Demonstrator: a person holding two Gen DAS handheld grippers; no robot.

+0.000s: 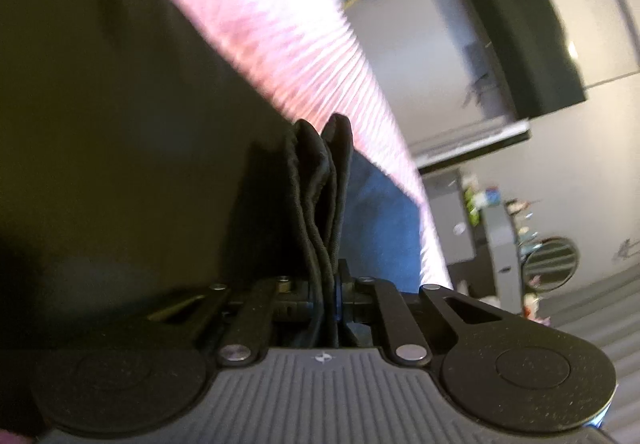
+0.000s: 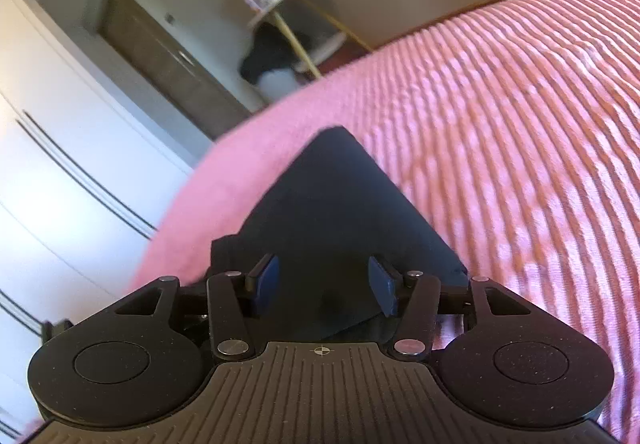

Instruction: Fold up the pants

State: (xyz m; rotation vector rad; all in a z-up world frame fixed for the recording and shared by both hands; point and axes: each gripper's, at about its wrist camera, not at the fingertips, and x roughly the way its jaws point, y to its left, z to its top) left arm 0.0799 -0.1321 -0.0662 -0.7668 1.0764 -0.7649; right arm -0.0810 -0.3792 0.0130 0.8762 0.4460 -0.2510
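The pants are dark, almost black. In the left wrist view a bunched, layered edge of the pants (image 1: 320,195) stands up out of my left gripper (image 1: 326,296), which is shut on it. More of the dark cloth (image 1: 120,123) fills the left of that view. In the right wrist view a flat dark panel of the pants (image 2: 332,211) lies on the pink ribbed bedspread (image 2: 500,131). My right gripper (image 2: 325,284) is open just above it. Its blue pads (image 2: 268,280) stand well apart and do not press the cloth.
The pink bedspread (image 1: 260,23) runs diagonally through the left wrist view. Beyond its edge are a dark screen (image 1: 528,39) on a grey wall and a cluttered shelf (image 1: 504,211). The right wrist view shows white cupboard doors (image 2: 60,163) and a small round table (image 2: 292,23).
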